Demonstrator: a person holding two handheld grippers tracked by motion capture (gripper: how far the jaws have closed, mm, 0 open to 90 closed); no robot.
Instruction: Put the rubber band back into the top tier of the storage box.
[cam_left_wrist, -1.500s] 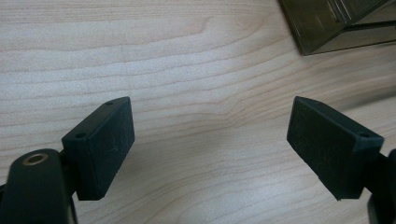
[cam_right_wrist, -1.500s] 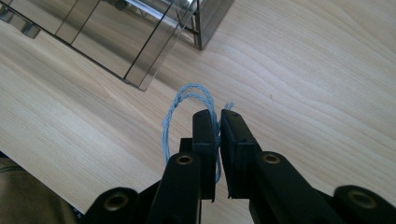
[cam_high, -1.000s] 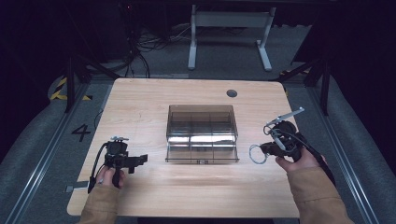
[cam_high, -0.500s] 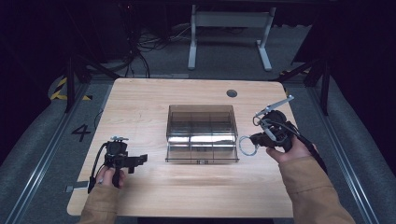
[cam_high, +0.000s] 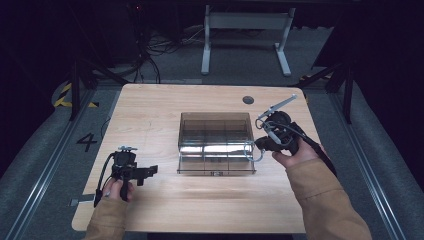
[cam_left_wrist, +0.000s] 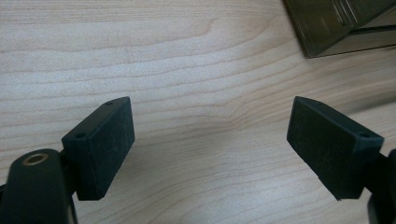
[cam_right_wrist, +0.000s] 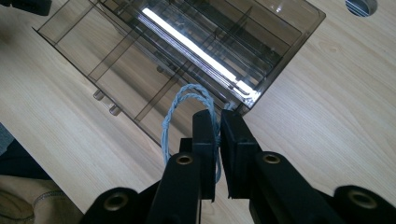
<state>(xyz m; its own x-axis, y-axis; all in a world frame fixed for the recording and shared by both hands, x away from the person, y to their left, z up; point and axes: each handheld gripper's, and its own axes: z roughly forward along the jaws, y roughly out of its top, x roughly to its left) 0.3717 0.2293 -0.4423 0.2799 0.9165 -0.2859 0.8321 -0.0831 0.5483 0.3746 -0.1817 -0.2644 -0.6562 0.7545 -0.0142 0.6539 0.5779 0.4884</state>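
High view: your right gripper (cam_high: 258, 144) sits at the right edge of the smoke-tinted organiser box (cam_high: 216, 142), which stands near the middle of the wooden table (cam_high: 150, 107). A loop of pale blue twisted cord (cam_high: 248, 151) hangs from the jaw tips, over the box's right front corner. Your right hand (cam_high: 295, 152) is behind the gripper, sleeve running down to the bottom right.

Right gripper view: the jaws are pinched tight on the cord (cam_right_wrist: 187, 112); the two black pads nearly meet, with the strands caught between them. The free loop arcs up and left from the pads, over the near wall of the box (cam_right_wrist: 116, 70) and above one of its compartments. Whether the loop touches the wall you cannot tell. Inside, dividers split the box into several cells; a bright strip of reflected light runs along the middle. A round cable port (cam_right_wrist: 359, 5) in the tabletop shows at the top right.

Left gripper view: your left gripper (cam_left_wrist: 210, 140) has its jaws spread wide, nothing between them, bare wood grain below. One corner of the box (cam_left_wrist: 336, 23) shows at the top right, well apart from the pads.

High view again: your left gripper (cam_high: 150, 171) rests low over the table's front left, in your left hand (cam_high: 119, 189), pointing toward the box's side.
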